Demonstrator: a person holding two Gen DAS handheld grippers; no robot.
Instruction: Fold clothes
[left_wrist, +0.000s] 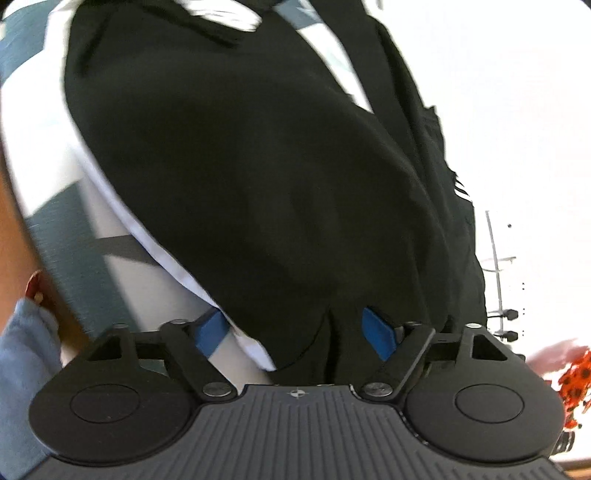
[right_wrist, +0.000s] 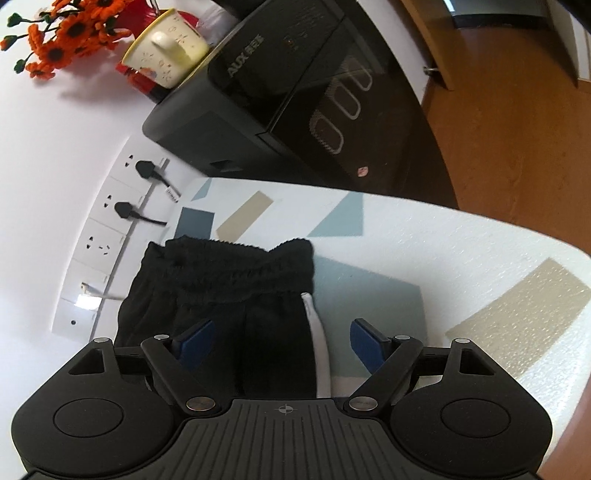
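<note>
Black shorts with a white side stripe (right_wrist: 221, 291) lie on a patterned table top (right_wrist: 424, 251), elastic waistband toward the wall. My right gripper (right_wrist: 282, 341) is open, its blue pads on either side of the striped edge of the shorts, close above them. In the left wrist view the black fabric (left_wrist: 258, 166) fills most of the frame, with its white stripe (left_wrist: 155, 243) along the left side. My left gripper (left_wrist: 295, 336) is open, with the cloth between its blue pads (left_wrist: 376, 334). The image is motion blurred.
A black AUX appliance (right_wrist: 295, 92) stands beyond the table's end. A cream mug (right_wrist: 166, 48) and orange flowers (right_wrist: 62, 40) sit on it by the wall. Wall sockets with black plugs (right_wrist: 122, 206) are at the left. A wooden floor (right_wrist: 517, 129) lies to the right.
</note>
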